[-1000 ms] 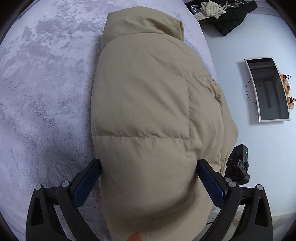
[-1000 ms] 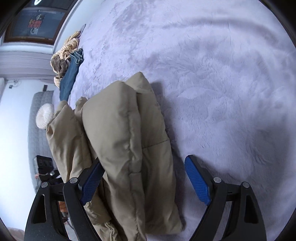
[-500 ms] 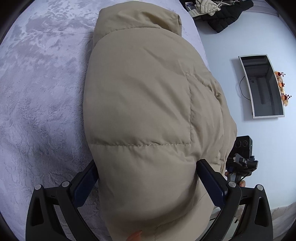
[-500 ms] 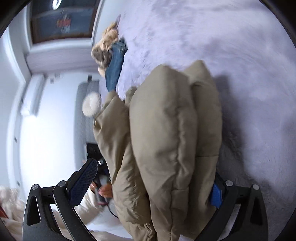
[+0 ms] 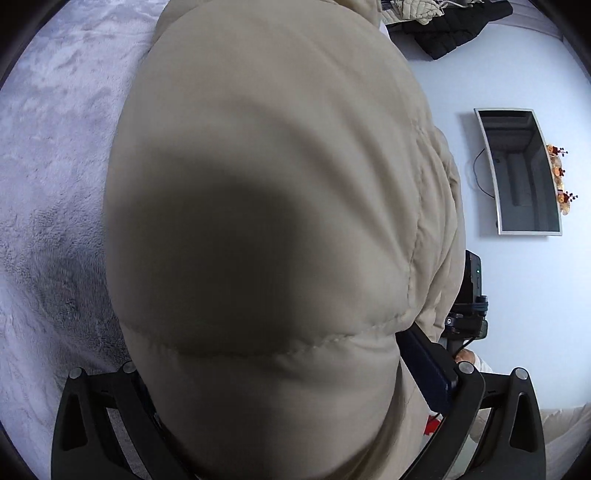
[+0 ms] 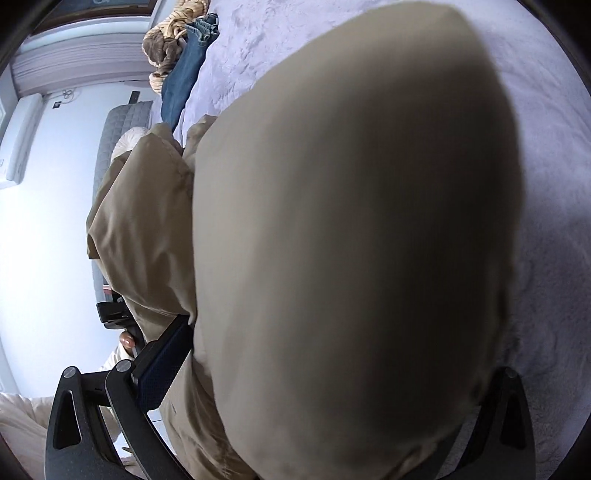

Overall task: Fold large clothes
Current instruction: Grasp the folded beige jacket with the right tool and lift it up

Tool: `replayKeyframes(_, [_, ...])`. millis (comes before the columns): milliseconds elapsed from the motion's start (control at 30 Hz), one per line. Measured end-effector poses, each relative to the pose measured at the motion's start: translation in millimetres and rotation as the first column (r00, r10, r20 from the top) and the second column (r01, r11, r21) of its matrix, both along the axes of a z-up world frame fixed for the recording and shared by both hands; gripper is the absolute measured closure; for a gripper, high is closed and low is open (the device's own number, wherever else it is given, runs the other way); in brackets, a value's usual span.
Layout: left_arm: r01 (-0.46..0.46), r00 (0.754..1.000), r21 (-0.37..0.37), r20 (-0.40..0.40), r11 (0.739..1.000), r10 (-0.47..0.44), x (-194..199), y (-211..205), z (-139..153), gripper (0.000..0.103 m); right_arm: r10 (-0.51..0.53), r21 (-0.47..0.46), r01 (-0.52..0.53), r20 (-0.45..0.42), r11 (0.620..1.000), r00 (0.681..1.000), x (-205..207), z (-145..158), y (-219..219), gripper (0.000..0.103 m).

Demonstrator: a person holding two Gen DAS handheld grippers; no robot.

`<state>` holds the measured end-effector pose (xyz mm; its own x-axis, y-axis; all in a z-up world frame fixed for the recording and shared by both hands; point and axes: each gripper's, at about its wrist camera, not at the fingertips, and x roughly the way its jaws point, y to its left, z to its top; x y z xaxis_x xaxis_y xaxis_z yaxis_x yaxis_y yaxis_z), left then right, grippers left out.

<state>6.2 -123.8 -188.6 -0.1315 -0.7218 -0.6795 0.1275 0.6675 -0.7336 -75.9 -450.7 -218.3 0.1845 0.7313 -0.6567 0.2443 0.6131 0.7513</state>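
Both grippers angle downward over a pale lilac plush blanket (image 5: 48, 192), each pushed deep into the same bulky garment. The left gripper (image 5: 280, 398) has its fingers spread wide; only the blue pad of the far-side finger (image 5: 424, 365) shows, lying against the cloth, while the other finger is buried under the fabric. Whether the pads are actually squeezing the cloth cannot be told. The right gripper (image 6: 332, 376) likewise stands with its fingers as far apart as they go, one blue pad (image 6: 162, 365) touching the garment's flank and the opposite finger hidden behind the bulge; nothing shows it pinching.

The beige puffer jacket (image 5: 266, 206) is thick and quilted, with a stitched seam curving across it just ahead of the left gripper. It swells up between the fingers, so close to the lens that its middle goes dark and blurred. In the right wrist view the jacket (image 6: 354, 229) fills the space between the fingers in the same way, with a second folded layer beside it on the side of the visible pad.

Beyond the left gripper, past the jacket, hang a wall-mounted screen (image 5: 524, 173) and dark clothes (image 5: 450, 29). Far ahead of the right gripper lie blue jeans (image 6: 184, 70) on the blanket
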Motion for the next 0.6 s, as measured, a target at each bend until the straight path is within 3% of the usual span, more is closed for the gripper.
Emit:
replayKeyframes(167, [0.01,0.993,0.156,0.111,0.988,-0.027,-7,-30,32,0.008,-0.058,0.008,0.059,-0.05,0.998,0.997,1,0,3,0.0])
replayKeyframes(267, [0.013,0.983,0.214,0.176,0.977,-0.052,-13,-46,53,0.015,-0.086,0.012,0.087,-0.067,0.996,0.994,0,5,4,0.015])
replayKeyframes(333, [0.012,0.977,0.235,0.205,0.972,-0.062,-15,-56,64,0.017,-0.093,0.021,0.094,-0.057,0.995,0.994,-1,12,4,0.032])
replayKeyframes(400, [0.016,0.97,0.247,0.231,0.969,-0.075,-18,-61,74,0.018,-0.087,0.033,0.088,-0.039,0.996,0.995,-2,20,7,0.041])
replayKeyframes(600, [0.013,0.952,0.242,0.294,0.97,-0.086,-16,-49,101,0.018,-0.085,0.035,0.085,0.005,0.996,0.996,6,38,26,0.045])
